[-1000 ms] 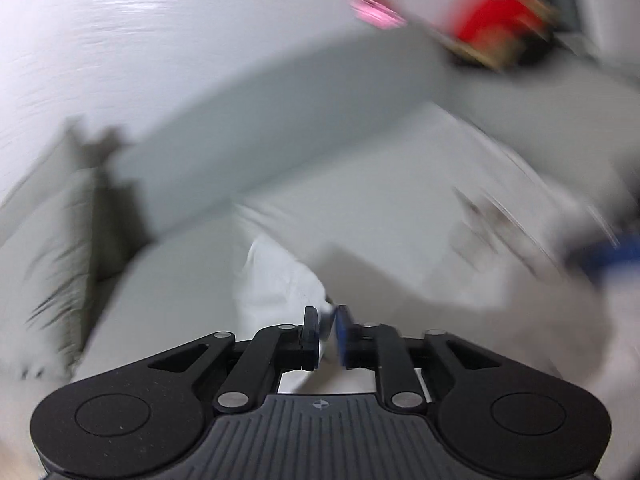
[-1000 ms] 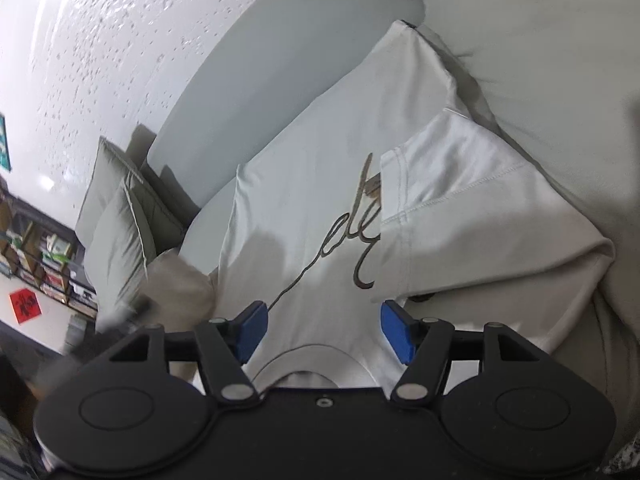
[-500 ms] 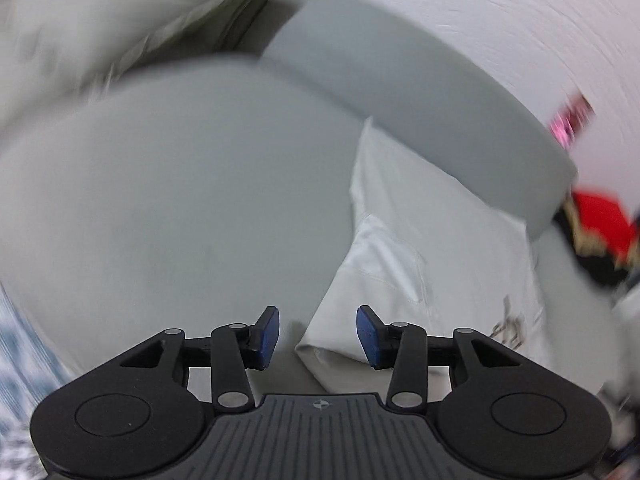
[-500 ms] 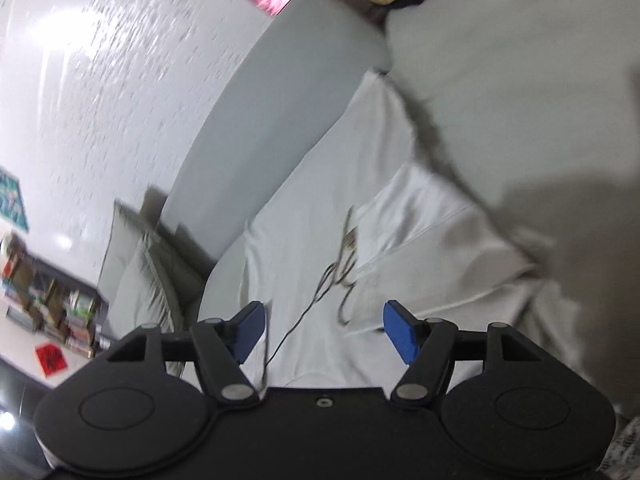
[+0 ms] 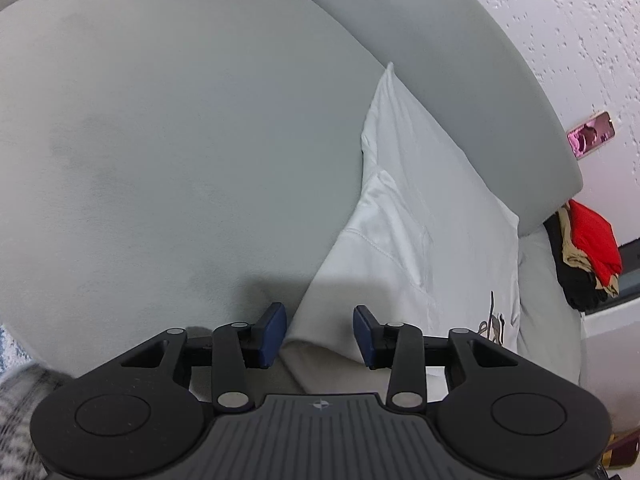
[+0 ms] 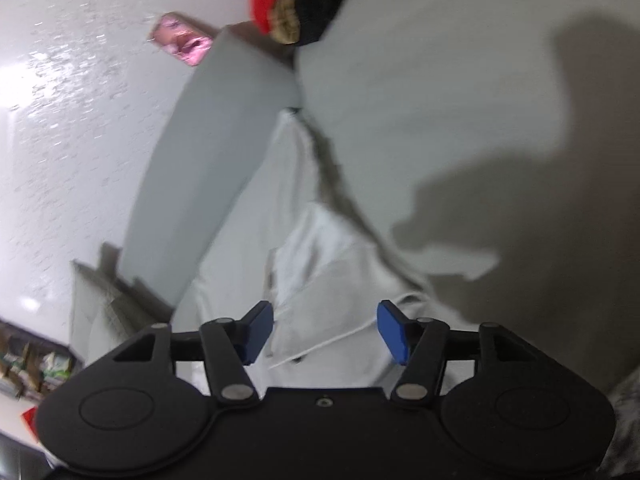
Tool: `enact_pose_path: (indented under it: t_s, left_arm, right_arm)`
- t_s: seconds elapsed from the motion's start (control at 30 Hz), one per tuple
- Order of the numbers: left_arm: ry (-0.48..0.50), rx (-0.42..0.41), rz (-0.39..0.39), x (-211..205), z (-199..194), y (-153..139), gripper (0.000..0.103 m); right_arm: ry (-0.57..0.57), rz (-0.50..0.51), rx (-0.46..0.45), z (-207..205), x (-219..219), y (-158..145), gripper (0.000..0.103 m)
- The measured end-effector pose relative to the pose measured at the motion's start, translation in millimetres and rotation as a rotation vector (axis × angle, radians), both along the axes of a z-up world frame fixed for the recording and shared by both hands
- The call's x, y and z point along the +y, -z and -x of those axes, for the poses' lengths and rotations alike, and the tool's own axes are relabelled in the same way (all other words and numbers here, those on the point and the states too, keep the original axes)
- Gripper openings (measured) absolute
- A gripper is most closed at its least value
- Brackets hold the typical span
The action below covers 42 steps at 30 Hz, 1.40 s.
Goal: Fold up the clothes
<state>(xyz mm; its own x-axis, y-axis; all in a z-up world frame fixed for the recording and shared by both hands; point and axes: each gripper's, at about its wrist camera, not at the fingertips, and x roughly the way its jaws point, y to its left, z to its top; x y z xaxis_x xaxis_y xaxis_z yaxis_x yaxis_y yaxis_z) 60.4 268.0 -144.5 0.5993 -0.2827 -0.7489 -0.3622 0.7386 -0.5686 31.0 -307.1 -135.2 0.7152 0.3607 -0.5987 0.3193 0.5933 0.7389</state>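
My left claw point(image 5: 320, 330) is spread, blue pads empty, poised over the near corner of the white shirt point(image 5: 420, 240); the shirt's edge runs between the two pads, but I cannot tell whether either pad touches cloth. The shirt lies on the grey sofa point(image 5: 180, 140), one long side against the backrest point(image 5: 460, 72), with a sleeve folded in over the body so the hem stitching shows. A dark script print point(image 5: 494, 322) shows at the shirt's right edge; only a scrap of it is visible and I cannot read it. My right claw point(image 6: 325, 330) is also spread and holds nothing; it hangs over the shirt point(image 6: 320, 280) from the other side, in a blurred view. No brand or label is readable on either claw, only a small cross mark point(image 5: 320, 404) on the left body. A red and black clothes pile point(image 5: 588, 256) sits past the backrest's end. A pink plate point(image 5: 591, 134) is on the textured white wall point(image 5: 580, 12), its face illegible. A pale cushion point(image 6: 100, 304) leans at the backrest's other end.
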Motion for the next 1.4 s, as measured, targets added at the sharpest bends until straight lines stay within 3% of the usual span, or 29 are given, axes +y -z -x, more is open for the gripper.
enact_pose_path:
  t_s: [0.1, 0.27, 0.33, 0.43, 0.47, 0.5, 0.57, 0.63, 0.73, 0.87, 1.0, 1.1, 1.2, 1.23, 1.3, 1.4]
  left_arm:
    - [-0.003, 0.004, 0.0, 1.1, -3.3, 3.0, 0.024]
    - [0.001, -0.003, -0.009, -1.4, -5.0, 4.8, 0.025]
    - [0.001, -0.004, -0.013, -2.3, -4.8, 4.1, 0.03]
    - [0.004, -0.008, -0.067, -7.5, -1.8, 0.6, 0.032]
    - [0.005, -0.009, -0.089, -9.5, -0.5, -0.7, 0.03]
    - [0.006, -0.011, -0.11, -11.5, 0.7, -2.0, 0.024]
    - [0.009, -0.014, -0.153, -15.6, 3.1, -4.6, 0.005]
    - [0.011, -0.017, -0.196, -19.6, 5.5, -7.3, 0.002]
    - [0.015, -0.021, -0.26, -25.7, 9.1, -11.2, 0.001]
    - [0.024, -0.013, -0.343, -34.4, 11.1, -14.2, 0.002]
    - [0.052, -0.003, -0.431, -45.5, 9.8, -16.5, 0.003]
    - [0.057, -0.004, -0.451, -46.5, 10.5, -17.5, 0.003]
    - [0.053, -0.013, -0.487, -47.5, 18.3, -22.5, 0.011]
    - [0.047, -0.026, -0.508, -48.7, 25.0, -27.0, 0.014]
    - [0.027, -0.074, -0.557, -52.9, 41.8, -38.3, 0.015]
    - [0.032, -0.161, -0.572, -57.6, 58.3, -53.2, 0.016]
  right_arm:
    - [0.034, 0.076, 0.099, -9.7, -2.0, 8.4, 0.046]
    - [0.109, -0.036, 0.187, -23.3, -8.6, 34.0, 0.033]
    - [0.142, -0.075, 0.222, -29.6, -8.0, 45.7, 0.027]
    - [0.182, -0.086, 0.23, -31.5, -5.1, 52.5, 0.023]
    - [0.187, -0.083, 0.226, -31.0, -4.0, 52.7, 0.017]
    - [0.185, -0.074, 0.198, -29.5, -1.7, 50.6, 0.003]
    - [0.177, -0.052, 0.13, -25.9, 3.3, 45.0, 0.003]
    - [0.172, 0.023, 0.062, -21.0, 10.4, 34.0, 0.002]
    - [0.171, 0.274, -0.02, -10.8, 27.3, 7.2, 0.002]
    - [0.144, 0.464, -0.009, -15.9, 42.4, 0.2, 0.001]
    - [0.135, 0.498, 0.062, -26.6, 43.6, 8.5, 0.001]
    - [0.124, 0.525, 0.069, -29.0, 45.8, 6.0, 0.001]
    - [0.051, 0.544, 0.109, -32.4, 49.7, 7.7, 0.004]
    - [0.045, 0.522, 0.112, -28.7, 47.9, 5.6, 0.007]
    - [0.043, 0.466, 0.109, -19.3, 43.4, -0.6, 0.032]
    - [0.057, 0.479, 0.018, -2.9, 42.6, -19.3, 0.035]
